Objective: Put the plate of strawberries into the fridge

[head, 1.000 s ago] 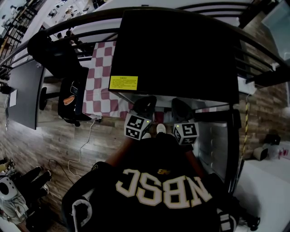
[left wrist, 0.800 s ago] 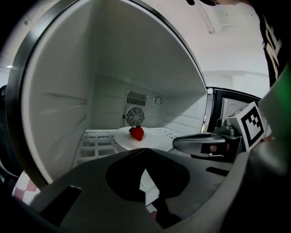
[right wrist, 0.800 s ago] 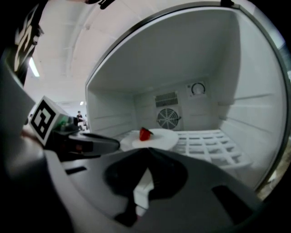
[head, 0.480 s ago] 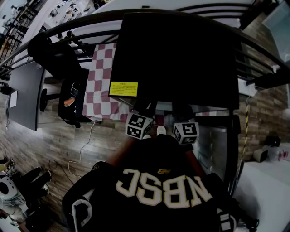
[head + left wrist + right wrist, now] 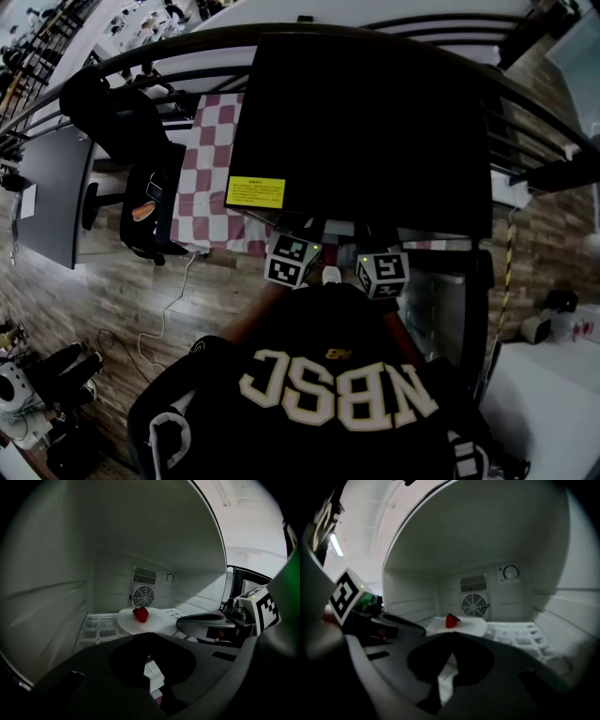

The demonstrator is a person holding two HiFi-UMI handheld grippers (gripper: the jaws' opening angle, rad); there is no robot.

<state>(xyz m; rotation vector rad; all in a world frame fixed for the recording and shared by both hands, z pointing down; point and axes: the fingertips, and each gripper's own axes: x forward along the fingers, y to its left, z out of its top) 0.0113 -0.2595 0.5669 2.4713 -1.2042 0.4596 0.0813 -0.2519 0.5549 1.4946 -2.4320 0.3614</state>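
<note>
Plate [image 5: 158, 622] with strawberry [image 5: 141, 615] on fridge shelf [image 5: 96, 626], dead ahead, just past tips of your left gripper [image 5: 149, 637] and right gripper [image 5: 451, 637]. Both closed, nothing pinched. Neither clearly nearer.

L gripper [image 5: 149, 640]: jaws together at tips, nothing between. R gripper [image 5: 451, 638]: same, tips meeting, empty. Both held fwd, side by side, approx. level, close but not touching; each shows at edge of other's view. Marker cubes: L cube [image 5: 292, 260], R cube [image 5: 382, 274], one face of each up toward head cam. L forearm [image 5: 249, 321] bare, angled fwd and inward; R forearm [image 5: 400, 339] likewise. Torso [image 5: 337, 398] in dark top, behind arms.
</note>
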